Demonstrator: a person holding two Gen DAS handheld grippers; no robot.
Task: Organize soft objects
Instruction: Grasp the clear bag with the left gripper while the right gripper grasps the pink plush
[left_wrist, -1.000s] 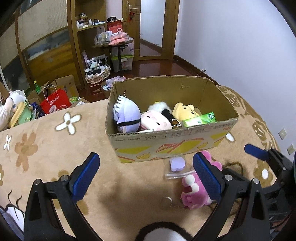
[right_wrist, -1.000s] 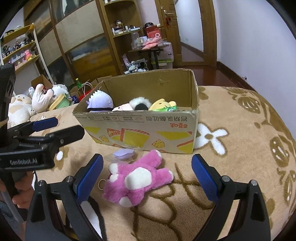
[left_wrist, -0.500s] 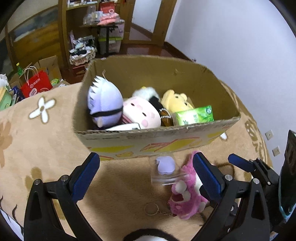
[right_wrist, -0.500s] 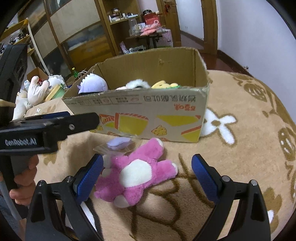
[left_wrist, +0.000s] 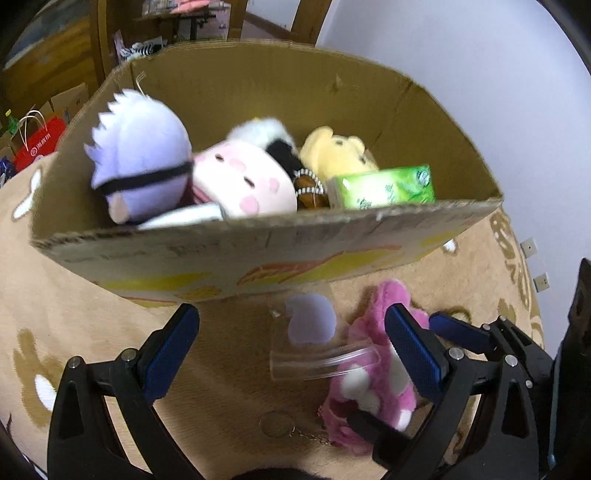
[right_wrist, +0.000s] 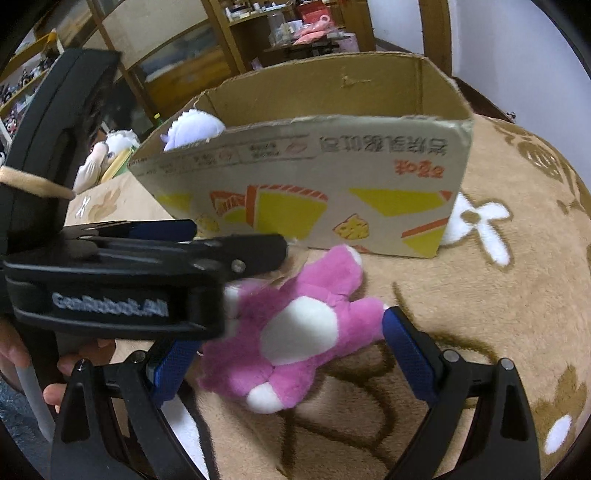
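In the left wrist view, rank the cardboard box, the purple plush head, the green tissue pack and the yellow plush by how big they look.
1. cardboard box, by far the largest
2. purple plush head
3. green tissue pack and yellow plush look about alike; the pack hides part of the plush, so I won't rank them.

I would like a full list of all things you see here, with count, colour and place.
cardboard box: 1, brown, on the blanket
soft toys: several, lilac, pink, yellow, inside the box
tissue pack: 1, green, inside the box
pink bear: 1, pink and white, on the blanket before the box
clear packet: 1, lilac item inside, beside the bear
blanket: 1, tan
left tool: 1, open
right tool: 1, open around the bear
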